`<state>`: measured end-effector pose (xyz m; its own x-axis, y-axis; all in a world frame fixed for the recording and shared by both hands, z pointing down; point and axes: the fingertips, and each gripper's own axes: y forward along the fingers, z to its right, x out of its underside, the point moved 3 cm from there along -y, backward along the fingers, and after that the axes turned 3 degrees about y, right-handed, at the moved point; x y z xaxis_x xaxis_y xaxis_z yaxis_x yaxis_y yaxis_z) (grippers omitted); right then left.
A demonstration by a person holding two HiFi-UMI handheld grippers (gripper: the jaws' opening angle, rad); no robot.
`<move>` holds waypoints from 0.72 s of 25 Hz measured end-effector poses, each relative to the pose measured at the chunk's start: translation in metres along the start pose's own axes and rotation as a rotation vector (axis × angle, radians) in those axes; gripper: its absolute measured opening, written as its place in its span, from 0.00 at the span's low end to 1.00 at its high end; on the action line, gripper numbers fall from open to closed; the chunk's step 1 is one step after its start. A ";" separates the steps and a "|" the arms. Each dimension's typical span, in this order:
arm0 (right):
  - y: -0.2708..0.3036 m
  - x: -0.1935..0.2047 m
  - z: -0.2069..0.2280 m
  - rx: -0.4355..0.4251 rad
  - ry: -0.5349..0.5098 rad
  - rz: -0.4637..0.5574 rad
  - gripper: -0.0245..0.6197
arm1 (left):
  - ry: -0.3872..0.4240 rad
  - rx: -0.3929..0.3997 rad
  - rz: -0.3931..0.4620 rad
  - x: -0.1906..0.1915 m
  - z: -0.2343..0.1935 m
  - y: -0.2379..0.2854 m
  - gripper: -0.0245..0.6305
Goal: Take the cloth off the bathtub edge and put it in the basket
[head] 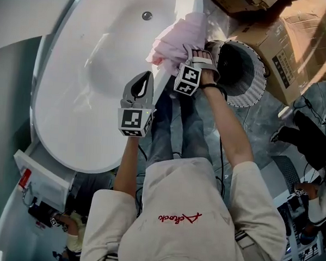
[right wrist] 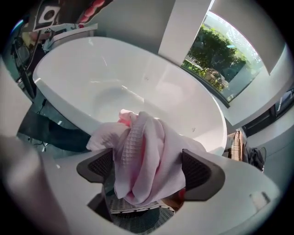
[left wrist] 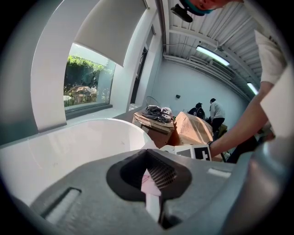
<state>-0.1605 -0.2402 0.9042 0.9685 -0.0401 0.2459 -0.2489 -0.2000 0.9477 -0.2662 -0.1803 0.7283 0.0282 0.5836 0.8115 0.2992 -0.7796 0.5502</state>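
The pink waffle cloth [head: 178, 38] lies bunched over the white bathtub's [head: 101, 58] right rim, next to the white wicker basket [head: 243, 77]. My right gripper [head: 197, 51] points steeply down over it. In the right gripper view the cloth [right wrist: 147, 156] hangs between the wide-spread jaws of the right gripper [right wrist: 147, 169], the pads not squeezing it, and the basket [right wrist: 138, 215] shows just below. My left gripper [head: 147, 77] hovers over the tub rim nearer me, jaws together and empty. In the left gripper view [left wrist: 154, 181] a sliver of pink cloth [left wrist: 148, 186] shows past its tips.
Cardboard boxes [head: 298, 47] stand right of the basket, on plastic sheeting. A white cabinet [head: 40, 181] and another person's hand [head: 73, 237] are at the lower left. Cables and gear [head: 309, 140] lie on the floor at right. Two people [left wrist: 213, 112] stand far off.
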 end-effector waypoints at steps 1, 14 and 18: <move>0.003 0.001 0.002 -0.006 -0.008 -0.011 0.76 | -0.001 0.002 0.000 0.000 0.000 0.001 0.04; 0.010 -0.001 0.004 -0.085 -0.105 -0.075 0.55 | -0.010 0.005 0.014 -0.003 0.001 0.010 0.04; 0.002 -0.005 0.004 -0.077 -0.055 -0.054 0.34 | -0.012 0.006 0.019 -0.004 0.005 0.010 0.04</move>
<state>-0.1660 -0.2442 0.9038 0.9791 -0.0857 0.1845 -0.1945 -0.1277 0.9726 -0.2588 -0.1896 0.7297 0.0454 0.5710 0.8197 0.3041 -0.7895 0.5331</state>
